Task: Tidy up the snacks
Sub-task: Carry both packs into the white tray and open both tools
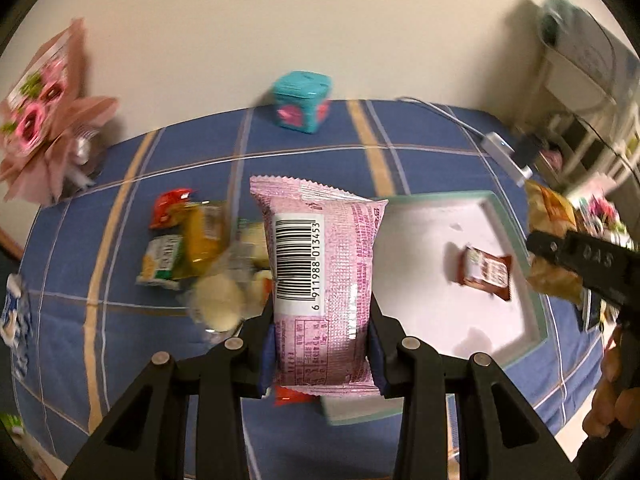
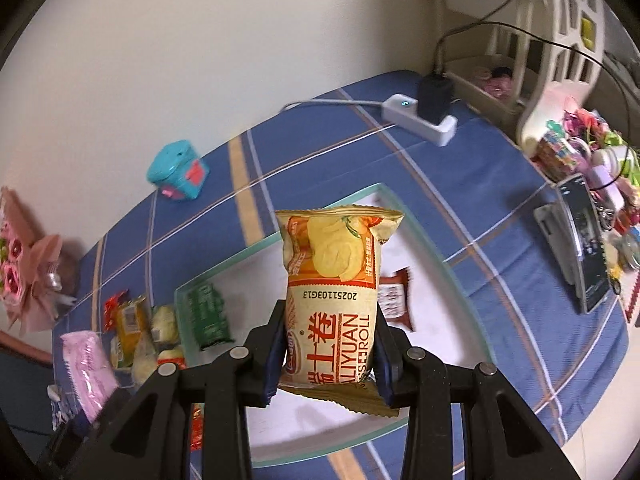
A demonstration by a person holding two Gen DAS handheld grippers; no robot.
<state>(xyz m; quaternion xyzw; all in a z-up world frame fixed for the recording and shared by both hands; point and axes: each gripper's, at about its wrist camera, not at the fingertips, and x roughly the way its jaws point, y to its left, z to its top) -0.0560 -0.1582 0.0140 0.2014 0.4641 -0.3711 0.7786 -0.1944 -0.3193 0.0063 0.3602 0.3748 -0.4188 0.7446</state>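
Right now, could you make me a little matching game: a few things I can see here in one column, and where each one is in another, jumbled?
Things:
1. pink packet
2. yellow roll snack
3. brown packet
4. teal cube

Places:
A. lying inside the white tray
B. held between the right gripper's fingers
C. on the blue cloth near the wall
D. held between the left gripper's fingers

Pairs: 1-D, 2-B, 3-A, 4-C

Blue plaid tablecloth under white tray
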